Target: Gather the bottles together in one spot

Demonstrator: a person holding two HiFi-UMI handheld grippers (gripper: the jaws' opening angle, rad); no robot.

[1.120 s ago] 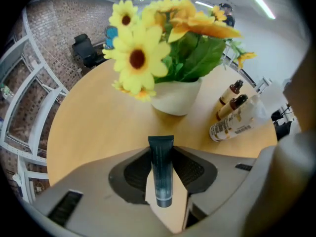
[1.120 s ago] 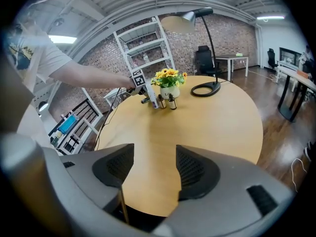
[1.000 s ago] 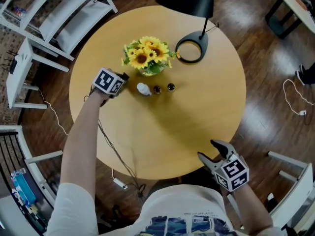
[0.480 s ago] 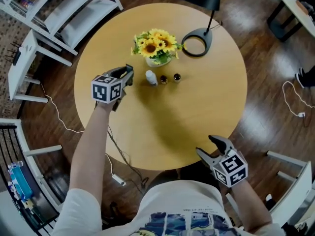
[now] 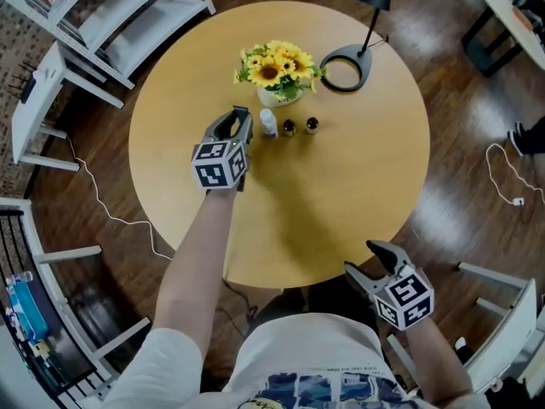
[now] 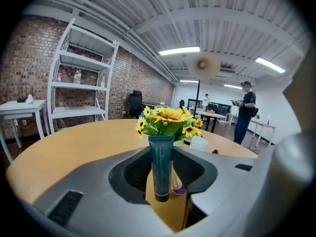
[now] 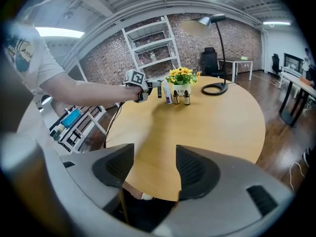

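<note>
My left gripper (image 5: 241, 119) is shut on a dark teal tube (image 6: 161, 163), which stands upright between its jaws. It hovers over the round wooden table (image 5: 358, 169), with its tips just left of a white bottle (image 5: 268, 123). Two small brown bottles (image 5: 289, 127) (image 5: 312, 125) stand in a row to the right of the white one. In the right gripper view the same row of bottles (image 7: 175, 95) shows far across the table. My right gripper (image 5: 375, 262) hangs open at the table's near edge, and nothing is between its jaws.
A vase of sunflowers (image 5: 279, 71) stands right behind the bottles. A black lamp's ring base (image 5: 345, 68) lies to its right at the far edge. White shelving (image 5: 94, 32) stands beyond the table at the left, and a cable (image 5: 102, 207) runs over the wooden floor.
My left gripper, still holding the tube, has swung round toward me and to the right. Its jaws now point away from me beside the white bottle. The right gripper has stayed put.
</note>
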